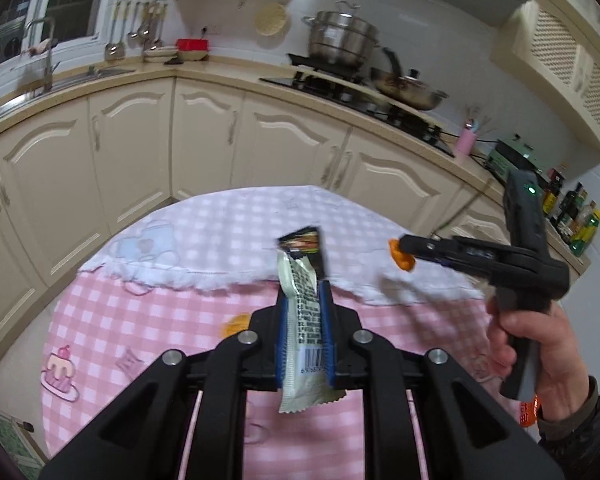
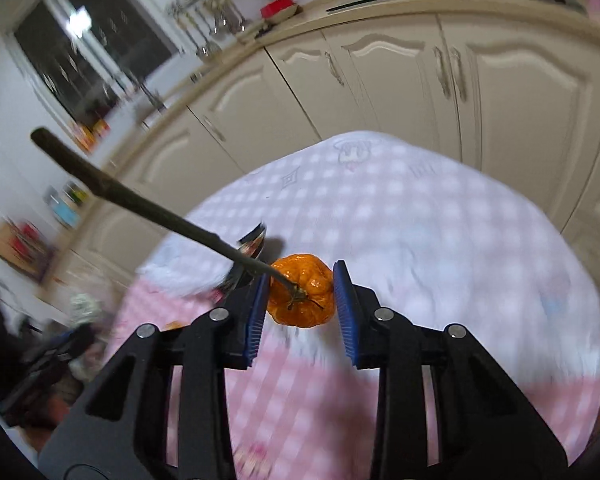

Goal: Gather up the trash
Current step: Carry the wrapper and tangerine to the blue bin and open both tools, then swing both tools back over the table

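A pale, crinkled foil snack wrapper [image 1: 306,328] is clamped upright in the left tongs [image 1: 305,320], above the pink-checked cloth of the round desk [image 1: 140,320]. A dried orange peel with a long dark stem [image 2: 302,292] is pinched in the right tongs [image 2: 302,312]. The carrying step appears under way; a bin, not in view, must be found next. A further orange scrap [image 1: 236,323] is left on the desk.
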